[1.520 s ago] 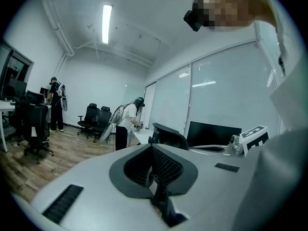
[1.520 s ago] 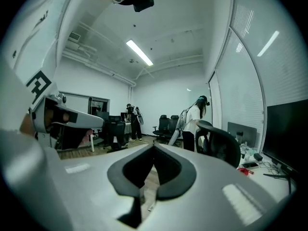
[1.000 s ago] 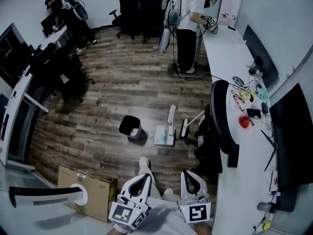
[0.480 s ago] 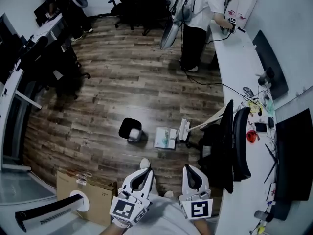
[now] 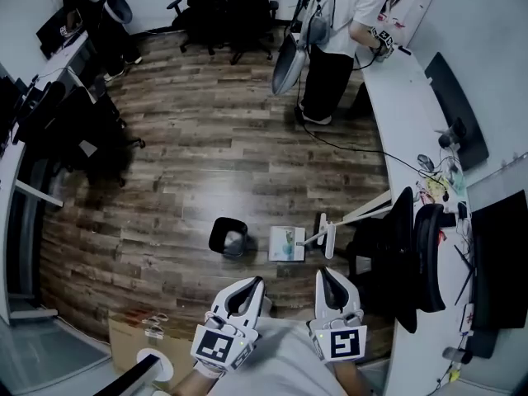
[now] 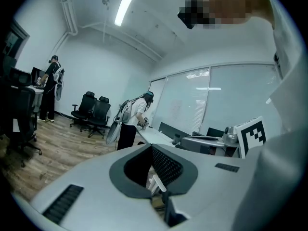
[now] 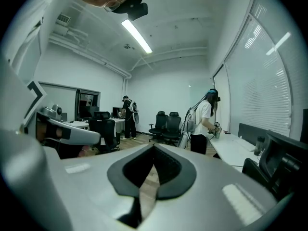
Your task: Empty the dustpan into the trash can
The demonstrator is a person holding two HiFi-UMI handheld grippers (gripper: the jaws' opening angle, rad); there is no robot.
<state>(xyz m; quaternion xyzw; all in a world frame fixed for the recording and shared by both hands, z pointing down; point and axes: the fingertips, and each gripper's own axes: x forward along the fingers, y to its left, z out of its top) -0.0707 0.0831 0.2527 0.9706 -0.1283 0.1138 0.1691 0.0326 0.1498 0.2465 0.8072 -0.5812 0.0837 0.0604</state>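
- Change noted: in the head view the trash can (image 5: 228, 238) and the dustpan (image 5: 285, 243) now lie closer to both grippers than a second ago. The person is walking up to them. Can and dustpan keep the same places on the wooden floor (image 5: 206, 163) relative to each other.
- Trash can: upright, top open. A pale patch shows inside; what it is cannot be told.
- Dustpan: flat on the floor just to the right of the trash can, apart from it, untouched.
- Broom (image 5: 327, 234): its white head lies beyond the dustpan, on the side away from the trash can, with the handle leaning towards the office chair (image 5: 396, 254).
- Left gripper (image 5: 254, 285): jaws closed together with nothing between them, held short of the trash can on the person's side.
- Right gripper (image 5: 325, 275): jaws likewise closed and empty, to the right of the trash can and short of the dustpan.
- Assessment: approach stage only. Nothing is lifted and nothing is emptied. A gripper must likely open its jaws before it can take the dustpan.
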